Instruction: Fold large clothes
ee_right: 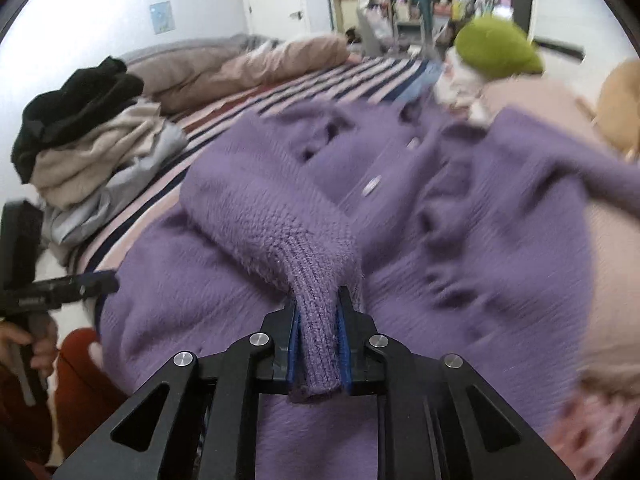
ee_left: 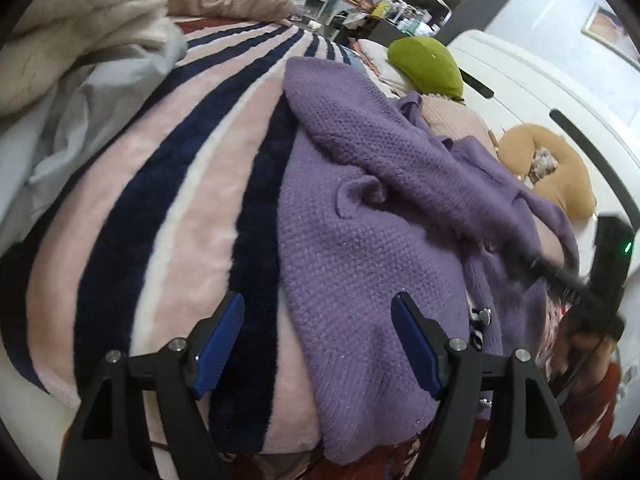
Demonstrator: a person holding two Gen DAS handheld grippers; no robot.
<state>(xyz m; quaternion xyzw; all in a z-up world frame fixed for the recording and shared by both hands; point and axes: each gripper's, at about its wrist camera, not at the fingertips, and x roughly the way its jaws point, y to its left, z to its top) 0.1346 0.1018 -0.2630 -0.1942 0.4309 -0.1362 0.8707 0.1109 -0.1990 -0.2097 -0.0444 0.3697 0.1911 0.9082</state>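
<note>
A purple knitted cardigan [ee_left: 360,240] lies spread on a striped blanket [ee_left: 180,184] on the bed. My left gripper [ee_left: 318,320] is open and empty, hovering over the cardigan's lower left edge and the blanket. My right gripper [ee_right: 318,320] is shut on the cuff of the cardigan's sleeve [ee_right: 316,344], which stretches from the body [ee_right: 480,240] toward the camera. In the left wrist view the right gripper [ee_left: 592,304] shows at the right, with the sleeve [ee_left: 420,152] drawn across the cardigan. In the right wrist view the left gripper [ee_right: 96,280] shows at the left edge.
A pile of beige, grey and black clothes [ee_right: 88,148] sits at the left of the bed. A green cushion [ee_left: 428,64], a tan neck pillow [ee_left: 560,172] and pink pillows [ee_right: 248,68] lie at the far side. A white headboard [ee_left: 540,92] stands to the right.
</note>
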